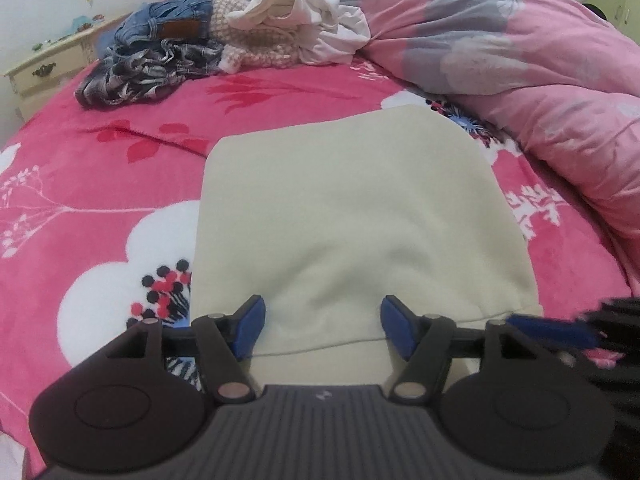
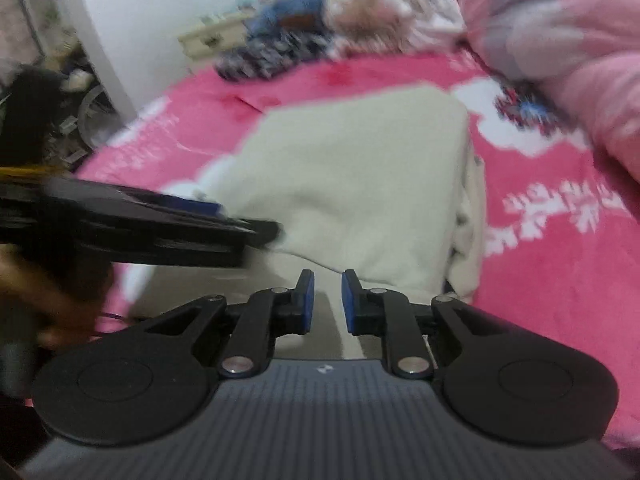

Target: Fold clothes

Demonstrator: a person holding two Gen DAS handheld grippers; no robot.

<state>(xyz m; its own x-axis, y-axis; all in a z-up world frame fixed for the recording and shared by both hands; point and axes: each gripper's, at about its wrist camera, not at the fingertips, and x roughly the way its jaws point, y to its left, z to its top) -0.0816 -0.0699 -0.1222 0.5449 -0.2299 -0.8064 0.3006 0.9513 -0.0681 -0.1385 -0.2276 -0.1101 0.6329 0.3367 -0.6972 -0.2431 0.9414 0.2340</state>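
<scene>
One cream garment (image 1: 352, 216) — two grippers

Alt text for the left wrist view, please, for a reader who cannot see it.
The open left gripper hovers over the near edge of a folded cream garment on a pink floral bedspread. Unfolded clothes are piled at the far side beside a pink duvet.
</scene>
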